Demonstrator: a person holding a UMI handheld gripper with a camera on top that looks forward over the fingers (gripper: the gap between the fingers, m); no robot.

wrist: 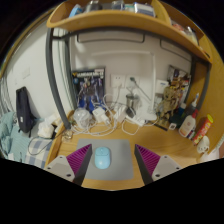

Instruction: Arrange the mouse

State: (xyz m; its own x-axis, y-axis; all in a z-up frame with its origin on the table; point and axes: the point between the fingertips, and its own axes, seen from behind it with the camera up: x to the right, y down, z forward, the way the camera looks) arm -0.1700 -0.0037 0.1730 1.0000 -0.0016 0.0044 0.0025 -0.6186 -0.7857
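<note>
The gripper (107,163) was spread wide, its two fingers standing apart over a grey mouse pad (118,152) that lay on the wooden desk (170,145). A pale blue mouse (103,157) rested on that pad, between the fingers, with a clear gap to the purple pad of the left finger (74,159) and a wider gap to the purple pad of the right finger (148,158); neither pad touched it. Beyond the mouse, at the back of the desk, lay a tangle of white cables (92,121). Above those cables a dark poster (89,84) hung on the white wall. Far off to the right of the mouse stood several bottles (195,126).
</note>
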